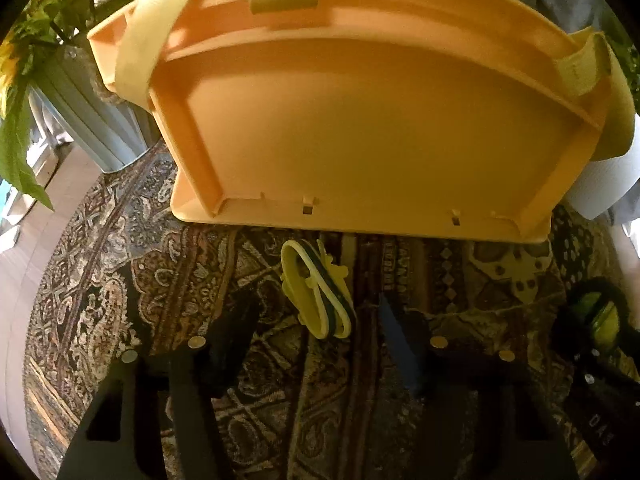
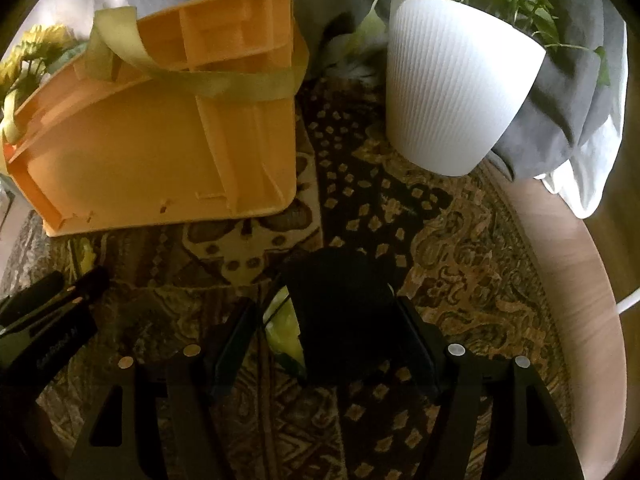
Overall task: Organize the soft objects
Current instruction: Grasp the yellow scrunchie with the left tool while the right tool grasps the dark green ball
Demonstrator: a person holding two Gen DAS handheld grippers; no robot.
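Two grippers low over a patterned rug point(image 1: 120, 280), both pointing toward an orange plastic basket point(image 1: 380, 120) lying tipped on its side, flat bottom facing the left wrist camera, pale yellow fabric straps point(image 1: 136, 52) draped across its upper edges. Left gripper point(image 1: 316, 332) levelled just above the rug with jaws spread wide and nothing between them, fingers point(image 1: 236, 320) at 7 and 5 o'clock of the frame, framing a small yellow soft toy point(image 1: 316, 292) wrapped with a dark green and white band; toy flat on the rug at centre, just beneath the basket's lower rim, apart from both fingers. Right gripper point(image 2: 324, 340) angled down toward the rug, jaws parted around a dark, rounded soft object point(image 2: 340, 320) with a yellow-green patch showing at its left side; inner finger faces right beside its flanks, though firm pinching contact hard to confirm in the dim light. Same dark object visible at 4 o'clock in the left wrist view. From the right wrist, basket at 10 o'clock, white ribbed planter point(image 2: 452, 92) with green foliage at 1 o'clock against grey cloth point(image 2: 560, 100), left gripper's black body entering at 8 o'clock. Sunflowers point(image 1: 12, 60) in a pale pot at 10 o'clock in the left view
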